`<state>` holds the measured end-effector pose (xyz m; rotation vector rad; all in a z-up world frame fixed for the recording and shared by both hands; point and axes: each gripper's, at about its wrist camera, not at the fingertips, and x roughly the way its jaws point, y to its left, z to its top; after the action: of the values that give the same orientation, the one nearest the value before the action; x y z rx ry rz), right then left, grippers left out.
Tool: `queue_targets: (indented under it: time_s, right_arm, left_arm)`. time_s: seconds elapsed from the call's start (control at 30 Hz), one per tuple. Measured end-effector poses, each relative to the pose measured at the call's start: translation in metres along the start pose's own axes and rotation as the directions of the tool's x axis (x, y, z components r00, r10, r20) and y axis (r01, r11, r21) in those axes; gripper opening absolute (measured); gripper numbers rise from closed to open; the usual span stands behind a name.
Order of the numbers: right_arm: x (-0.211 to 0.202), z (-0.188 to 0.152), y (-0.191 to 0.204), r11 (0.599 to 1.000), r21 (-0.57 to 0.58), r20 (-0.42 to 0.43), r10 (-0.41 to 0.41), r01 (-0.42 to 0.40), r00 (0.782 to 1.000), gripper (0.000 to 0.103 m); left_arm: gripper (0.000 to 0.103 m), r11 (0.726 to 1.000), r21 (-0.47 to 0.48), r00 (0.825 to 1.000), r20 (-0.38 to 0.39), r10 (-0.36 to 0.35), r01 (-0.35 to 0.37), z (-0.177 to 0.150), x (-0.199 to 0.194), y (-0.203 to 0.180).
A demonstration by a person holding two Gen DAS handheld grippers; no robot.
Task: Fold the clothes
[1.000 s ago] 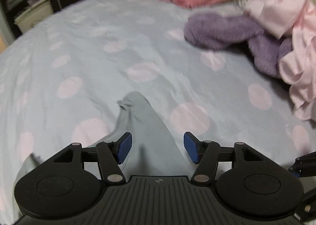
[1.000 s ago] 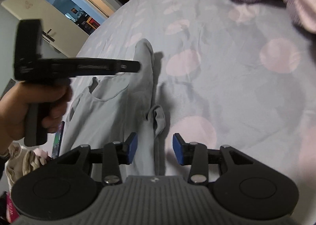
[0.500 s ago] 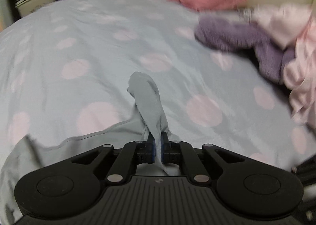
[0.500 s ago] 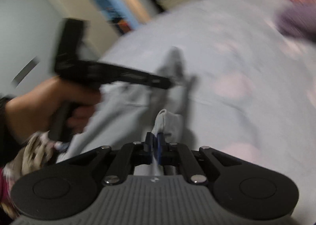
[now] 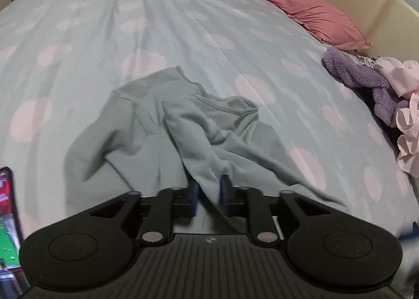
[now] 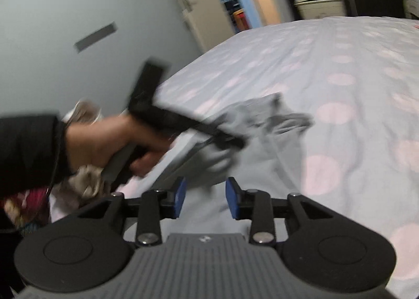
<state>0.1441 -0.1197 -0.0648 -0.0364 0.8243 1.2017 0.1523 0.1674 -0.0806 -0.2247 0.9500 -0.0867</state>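
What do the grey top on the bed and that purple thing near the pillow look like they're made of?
The grey top looks like a thin, soft matte knit, probably cotton jersey: it drapes in loose, rounded folds with stitched hems. The purple garment looks like fluffy fleece or terry, with a shaggy, light-scattering pile. Neither fibre can be confirmed by sight.

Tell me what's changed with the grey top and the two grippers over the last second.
Both grippers closed on the grey top, one on each sleeve, and carried the sleeves in over its body, leaving it bunched. The right gripper has now opened and let go; the left gripper is partly open with cloth between its fingers. The purple and pink clothes and the pillow stayed put.
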Motion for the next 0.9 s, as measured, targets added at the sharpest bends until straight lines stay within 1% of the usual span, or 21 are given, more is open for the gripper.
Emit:
queue_targets:
  time_s: [0.03,0.1,0.17,0.2,0.27,0.3,0.33,0.4,0.5,0.53,0.6,0.67,0.77,0.87,0.9]
  right_arm:
    - [-0.001,-0.002,-0.009,1.0,0.016,-0.011,-0.013,0.014,1.0,0.045]
    - [-0.003,-0.005,-0.026,0.998,0.047,-0.033,-0.039,0.041,0.999,0.046]
    - [-0.006,-0.009,-0.044,0.995,0.077,-0.056,-0.065,0.069,0.996,0.045]
    - [-0.007,-0.01,-0.053,0.992,0.092,-0.068,-0.077,0.083,0.995,0.044]
    - [-0.009,-0.014,-0.07,0.986,0.121,-0.092,-0.101,0.112,0.991,0.038]
    - [-0.009,-0.016,-0.076,0.983,0.157,-0.081,-0.084,0.096,0.993,0.037]
    - [-0.008,-0.018,-0.078,0.98,0.178,-0.064,-0.075,0.085,0.995,0.037]
    - [-0.001,-0.012,-0.075,0.98,0.181,-0.04,-0.079,0.085,0.996,0.037]
    - [0.006,-0.005,-0.068,0.979,0.181,-0.004,-0.091,0.09,0.996,0.036]
    - [0.011,-0.001,-0.069,0.979,0.183,-0.007,-0.089,0.089,0.996,0.032]
    - [0.02,0.006,-0.069,0.98,0.18,-0.017,-0.08,0.082,0.997,0.027]
    - [0.024,0.012,-0.069,0.983,0.167,-0.029,-0.068,0.072,0.997,0.027]
    - [0.032,0.014,-0.069,0.983,0.173,-0.042,-0.053,0.059,0.998,0.027]
    - [0.046,0.016,-0.067,0.985,0.151,-0.065,-0.071,0.08,0.995,0.027]
    - [0.051,0.016,-0.064,0.987,0.122,-0.081,-0.094,0.104,0.992,0.024]
  left_arm:
    - [0.02,1.0,0.012,1.0,0.002,0.0,0.0,0.0,-0.002,-0.001]
    - [0.021,0.999,0.037,1.0,0.009,0.003,-0.003,0.004,-0.008,-0.002]
    - [0.021,0.999,0.05,0.999,0.031,0.007,-0.008,0.008,-0.015,-0.004]
    - [0.021,0.999,0.052,0.999,0.046,0.006,-0.009,0.008,-0.019,-0.004]
    - [0.021,0.999,0.046,0.997,0.07,-0.009,0.006,0.013,-0.024,-0.005]
    - [0.021,0.999,0.042,0.997,0.078,-0.017,0.014,0.016,-0.026,-0.005]
    - [0.021,0.999,0.041,0.996,0.081,-0.026,0.022,0.018,-0.025,-0.008]
    - [0.021,0.998,0.045,0.996,0.079,-0.047,0.043,0.021,-0.022,-0.013]
    - [0.021,0.996,0.052,0.997,0.037,-0.071,0.069,0.021,-0.011,-0.022]
    - [0.021,0.996,0.056,0.997,0.018,-0.074,0.073,0.019,-0.006,-0.024]
    - [0.021,0.994,0.073,0.997,-0.003,-0.078,0.078,0.014,0.0,-0.03]
    - [0.021,0.993,0.094,0.997,-0.012,-0.077,0.078,0.009,0.004,-0.034]
    - [0.021,0.992,0.095,0.997,-0.014,-0.082,0.083,0.006,0.005,-0.035]
    - [0.021,0.993,0.078,0.996,-0.002,-0.086,0.086,0.006,0.004,-0.032]
    - [0.021,0.994,0.073,0.996,0.003,-0.085,0.085,0.006,0.004,-0.031]
